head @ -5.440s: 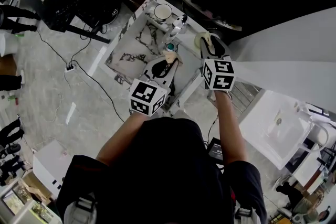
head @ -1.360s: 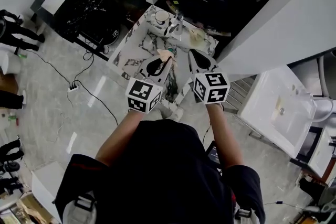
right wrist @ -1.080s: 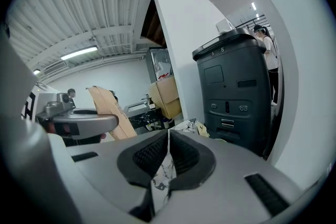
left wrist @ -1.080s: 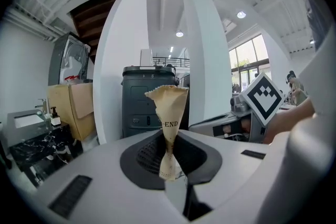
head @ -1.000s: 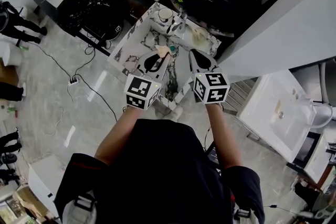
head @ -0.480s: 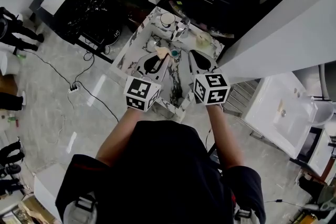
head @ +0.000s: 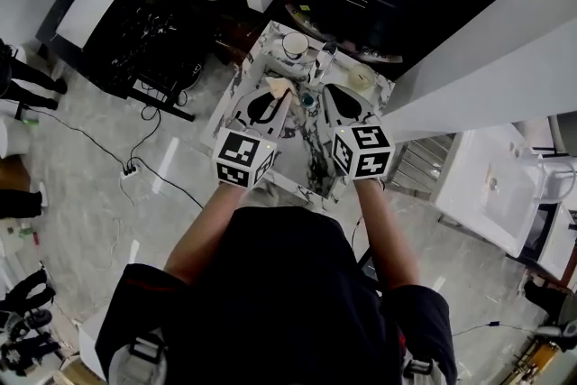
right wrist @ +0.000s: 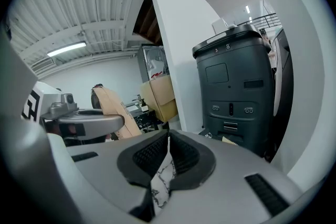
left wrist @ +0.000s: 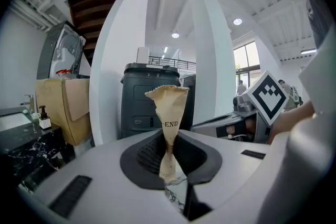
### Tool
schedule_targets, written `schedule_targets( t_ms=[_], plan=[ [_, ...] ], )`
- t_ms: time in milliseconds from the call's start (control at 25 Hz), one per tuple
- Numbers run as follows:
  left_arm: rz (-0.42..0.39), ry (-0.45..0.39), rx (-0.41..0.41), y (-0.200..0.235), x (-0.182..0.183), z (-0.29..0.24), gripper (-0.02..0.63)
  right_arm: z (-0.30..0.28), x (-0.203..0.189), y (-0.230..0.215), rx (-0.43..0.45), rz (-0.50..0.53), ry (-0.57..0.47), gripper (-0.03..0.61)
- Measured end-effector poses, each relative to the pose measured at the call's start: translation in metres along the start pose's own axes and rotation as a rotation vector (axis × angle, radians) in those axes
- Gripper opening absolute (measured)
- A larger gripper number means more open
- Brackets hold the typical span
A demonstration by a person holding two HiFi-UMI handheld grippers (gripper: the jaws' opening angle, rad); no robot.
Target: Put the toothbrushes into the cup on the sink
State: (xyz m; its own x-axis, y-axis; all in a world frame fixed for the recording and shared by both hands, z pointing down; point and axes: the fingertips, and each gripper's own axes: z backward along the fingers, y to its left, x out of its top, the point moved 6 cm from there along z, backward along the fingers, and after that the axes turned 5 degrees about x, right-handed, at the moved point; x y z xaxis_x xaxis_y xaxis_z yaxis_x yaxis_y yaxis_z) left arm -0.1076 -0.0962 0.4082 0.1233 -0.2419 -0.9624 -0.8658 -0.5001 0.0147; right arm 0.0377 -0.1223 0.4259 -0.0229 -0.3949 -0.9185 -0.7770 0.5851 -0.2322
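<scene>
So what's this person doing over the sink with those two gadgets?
A person holds a gripper in each hand above a marble sink. The left gripper clamps a paper-wrapped toothbrush; the right gripper is shut and empty. The white cup stands at the sink's far corner, the toothbrush not yet in it.

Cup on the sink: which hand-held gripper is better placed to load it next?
Left: the left hand-held gripper grips a paper-wrapped toothbrush nearer the cup; the right hand-held gripper is shut, empty.
</scene>
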Motion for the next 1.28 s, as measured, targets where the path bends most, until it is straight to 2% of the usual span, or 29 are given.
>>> schedule_targets(
  t_ms=[560, 1000, 1280],
  plan=[
    [0.008, 0.002, -0.107, 0.066, 0.005, -0.035, 0.044, -0.055, 0.014, 0.005, -0.087, -0.017, 0.025, 0.04],
    [0.002, 0.023, -0.19, 0.096, 0.011, -0.086, 0.044, -0.077, 0.019, -0.016, -0.176, -0.071, 0.039, 0.04],
    [0.02, 0.037, -0.203, 0.12, 0.012, -0.121, 0.044, -0.093, 0.023, -0.028, -0.199, -0.11, 0.041, 0.04]
  ],
)
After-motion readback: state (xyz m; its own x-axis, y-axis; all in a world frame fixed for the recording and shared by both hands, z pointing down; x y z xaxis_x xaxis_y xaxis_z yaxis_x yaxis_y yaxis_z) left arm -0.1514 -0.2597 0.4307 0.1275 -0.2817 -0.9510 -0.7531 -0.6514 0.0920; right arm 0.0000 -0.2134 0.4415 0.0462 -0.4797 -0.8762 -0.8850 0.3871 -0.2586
